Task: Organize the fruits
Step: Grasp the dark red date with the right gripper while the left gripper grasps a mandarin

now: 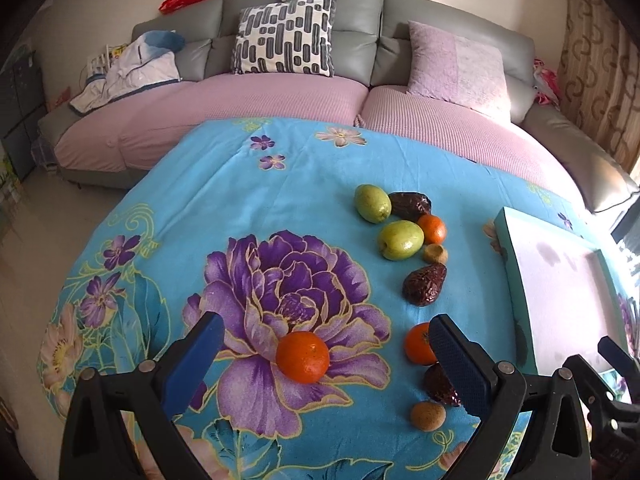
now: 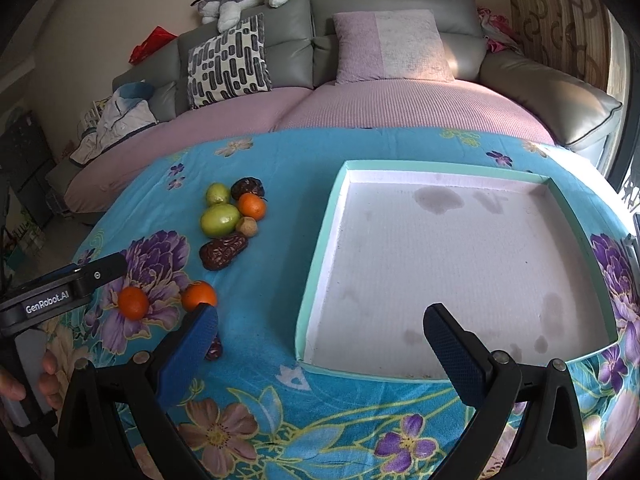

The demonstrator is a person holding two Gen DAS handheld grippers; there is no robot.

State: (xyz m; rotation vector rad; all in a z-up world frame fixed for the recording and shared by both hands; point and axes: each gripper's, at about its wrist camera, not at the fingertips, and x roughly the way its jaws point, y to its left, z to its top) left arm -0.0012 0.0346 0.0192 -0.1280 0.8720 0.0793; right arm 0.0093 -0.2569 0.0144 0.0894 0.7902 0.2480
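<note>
Left gripper (image 1: pixel 324 356): fingers spread wide, grasping nothing. It hovers low over the bench, which is covered by a blue flowered cloth (image 1: pixel 256 200). An orange (image 1: pixel 303 357) sits on the cloth between the two fingers, touching neither.

Right gripper (image 2: pixel 320 340): fingers released and wide apart, holding nothing. It hangs over the near edge of a shallow tray (image 2: pixel 320 248) with a teal rim and a stained white floor. Nothing lies in the tray.

All fruit lies on the cloth to the left of the tray. A far cluster holds two green fruits (image 1: pixel 401 239), a small orange (image 1: pixel 432 229) and a dark date (image 1: pixel 410 204), packed close together, with a small tan fruit (image 1: pixel 435 254) just beside them. A second date (image 1: pixel 424 283) lies nearer, apart from the cluster. A second orange (image 1: pixel 418 344) sits partly behind the left gripper's right finger, with a third date (image 1: pixel 438 384) and another tan fruit (image 1: pixel 428 415) close by.

A grey sofa (image 2: pixel 360 12) with cushions stands behind the bench.
</note>
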